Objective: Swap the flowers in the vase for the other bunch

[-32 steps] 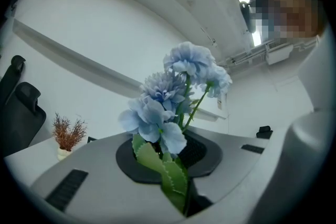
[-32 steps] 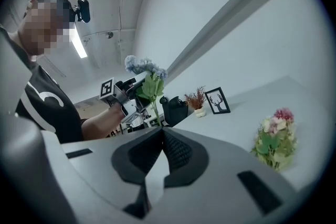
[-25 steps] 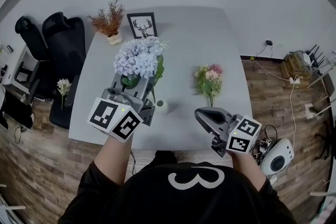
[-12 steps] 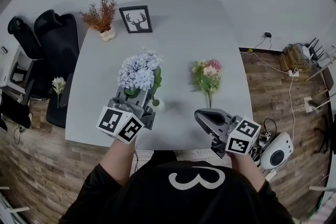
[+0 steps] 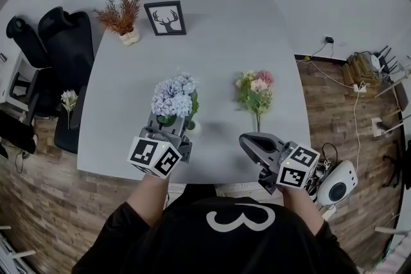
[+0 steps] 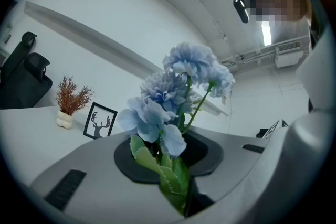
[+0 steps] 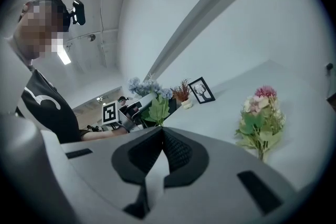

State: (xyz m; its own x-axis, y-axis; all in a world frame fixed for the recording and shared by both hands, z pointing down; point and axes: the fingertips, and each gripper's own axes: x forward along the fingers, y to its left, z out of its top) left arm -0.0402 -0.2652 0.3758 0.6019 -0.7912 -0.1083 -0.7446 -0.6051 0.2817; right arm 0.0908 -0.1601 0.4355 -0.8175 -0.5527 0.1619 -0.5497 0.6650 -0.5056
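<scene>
Pink bunch [image 5: 255, 90] sits ahead of the clenched, empty right gripper [image 5: 246, 139], stem toward it; left gripper [image 5: 170, 124], jaws just easing apart, grips the blue flowers [image 5: 173, 98].

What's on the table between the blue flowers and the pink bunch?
Nothing. In the head view, only bare table lies between the blue flowers and the pink bunch.

Office with black swivel chairs [image 5: 61, 42]
</scene>
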